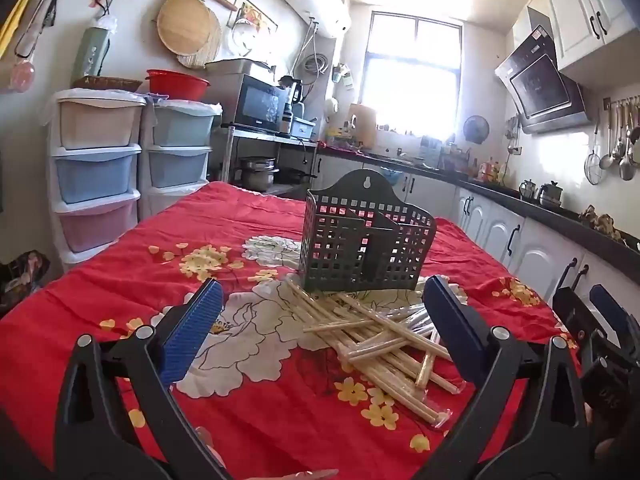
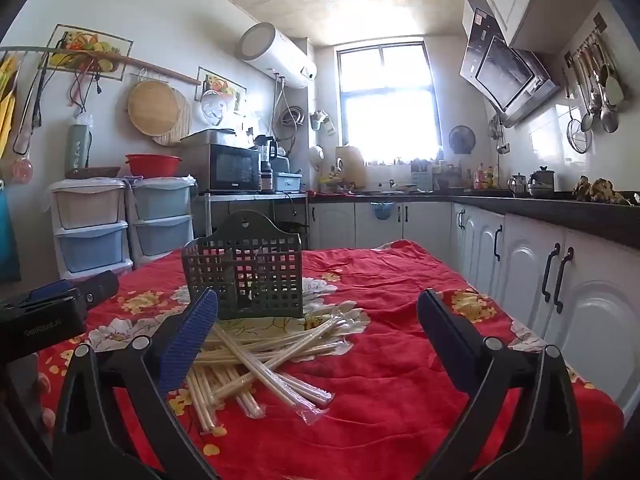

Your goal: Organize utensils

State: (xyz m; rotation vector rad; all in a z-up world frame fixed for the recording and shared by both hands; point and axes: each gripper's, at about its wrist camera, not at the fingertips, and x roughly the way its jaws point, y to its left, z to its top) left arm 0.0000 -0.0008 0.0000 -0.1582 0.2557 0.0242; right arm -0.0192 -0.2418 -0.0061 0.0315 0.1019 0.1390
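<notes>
A dark green perforated utensil holder stands upright on the red floral tablecloth; it also shows in the right wrist view. A loose pile of plastic-wrapped wooden chopsticks lies in front of it, seen too in the right wrist view. My left gripper is open and empty, hovering just short of the pile. My right gripper is open and empty, to the right of the pile; its body shows at the right edge of the left wrist view.
Plastic drawer towers stand left of the table. A microwave sits on a shelf behind. White cabinets and a black counter run along the right. The tablecloth stretches to the right of the pile.
</notes>
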